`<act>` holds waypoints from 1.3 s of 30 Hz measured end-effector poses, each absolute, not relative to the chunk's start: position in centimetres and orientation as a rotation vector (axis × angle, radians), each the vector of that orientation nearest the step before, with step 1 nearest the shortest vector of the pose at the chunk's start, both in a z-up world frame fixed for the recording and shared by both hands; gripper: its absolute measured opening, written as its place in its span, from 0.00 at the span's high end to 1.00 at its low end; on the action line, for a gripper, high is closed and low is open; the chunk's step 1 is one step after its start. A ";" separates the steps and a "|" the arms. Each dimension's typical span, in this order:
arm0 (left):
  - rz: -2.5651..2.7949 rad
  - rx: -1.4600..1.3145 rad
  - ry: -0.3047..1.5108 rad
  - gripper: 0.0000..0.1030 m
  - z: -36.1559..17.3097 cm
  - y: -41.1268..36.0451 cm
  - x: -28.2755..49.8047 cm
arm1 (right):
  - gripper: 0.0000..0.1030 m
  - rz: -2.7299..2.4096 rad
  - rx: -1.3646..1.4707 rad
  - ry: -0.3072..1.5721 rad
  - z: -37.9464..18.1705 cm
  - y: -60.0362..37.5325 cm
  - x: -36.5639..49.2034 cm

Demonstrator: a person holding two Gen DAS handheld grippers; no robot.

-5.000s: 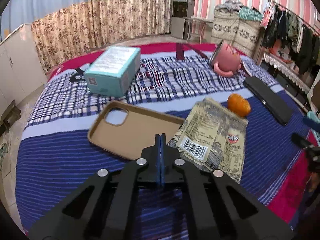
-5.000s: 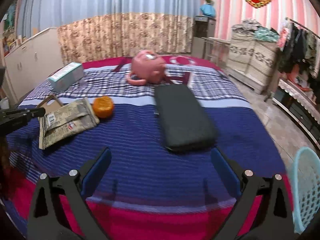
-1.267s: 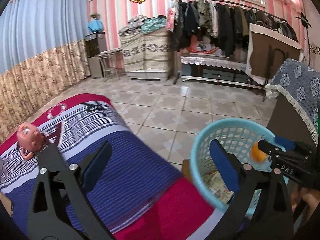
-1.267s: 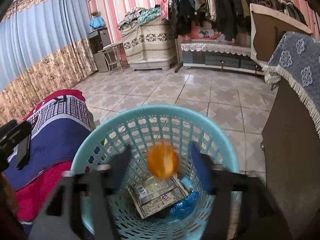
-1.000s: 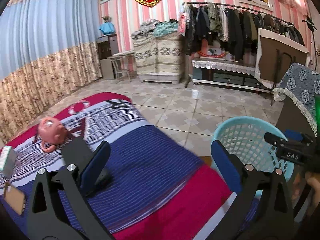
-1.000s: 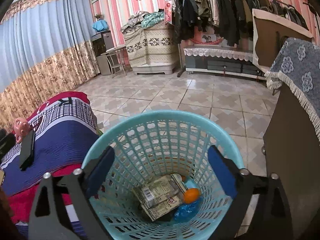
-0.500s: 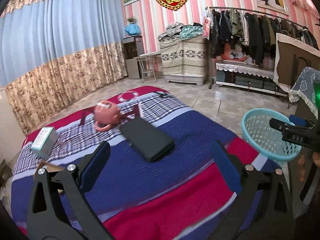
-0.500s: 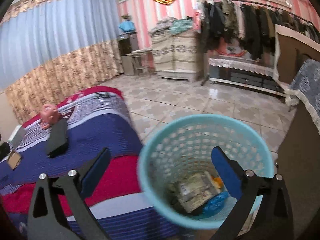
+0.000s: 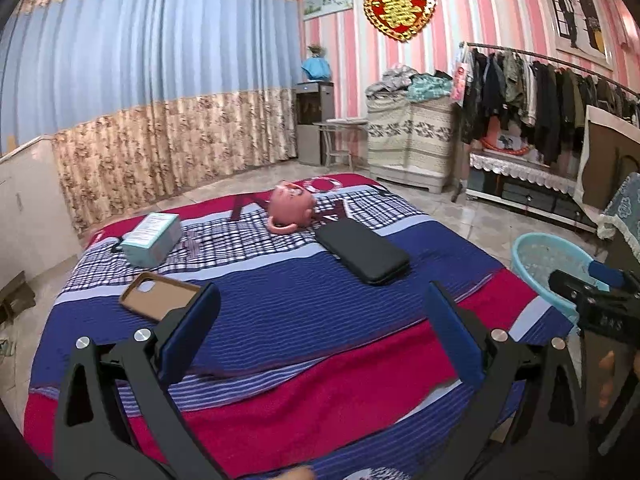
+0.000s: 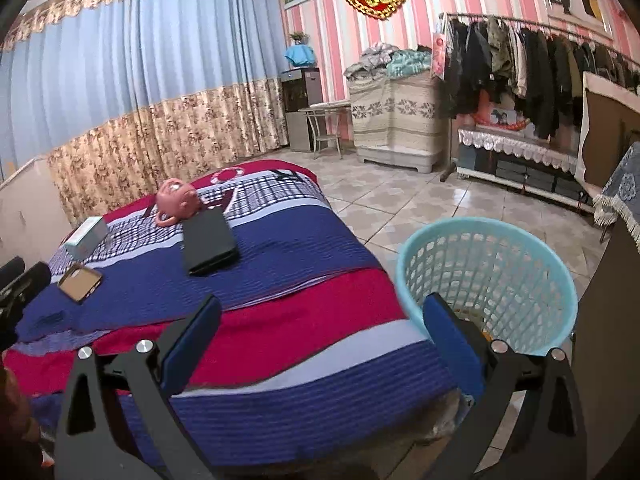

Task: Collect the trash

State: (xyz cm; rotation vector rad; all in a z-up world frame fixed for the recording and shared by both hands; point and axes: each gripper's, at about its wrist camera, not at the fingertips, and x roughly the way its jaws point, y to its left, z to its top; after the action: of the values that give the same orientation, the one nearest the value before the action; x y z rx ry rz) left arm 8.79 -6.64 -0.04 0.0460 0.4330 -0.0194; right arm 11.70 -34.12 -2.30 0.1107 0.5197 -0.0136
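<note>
Striped blue-red bedspread [image 9: 304,320] beside teal basket [image 10: 486,240] on tiled floor [image 10: 400,196].

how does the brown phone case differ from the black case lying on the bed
The brown phone case is tan, smaller, and lies open side up, showing its hollow and camera cutout. The black case is dark, larger and closed, with no opening visible. The brown one sits nearer the teal box; the black one nearer the pink teapot. Both lie flat on the striped bedspread.

Pink striped walls [image 9: 472,8], blue curtains [image 9: 160,40] with a floral lower band, a tiled floor [image 10: 384,196], a clothes rack [image 9: 552,80], and a striped bed [image 9: 280,300].
</note>
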 end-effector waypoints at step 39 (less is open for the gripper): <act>-0.033 -0.031 0.399 0.05 -0.5 -3.6 5.7 | 0.04 0.019 -0.030 0.395 -0.1 -26.9 7.1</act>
State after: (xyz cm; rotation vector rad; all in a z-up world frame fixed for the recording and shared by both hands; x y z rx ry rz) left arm 5.66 -3.65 -0.48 -0.0313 0.3991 -0.0330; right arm 7.14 -26.86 -0.08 -0.0298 0.3953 0.0187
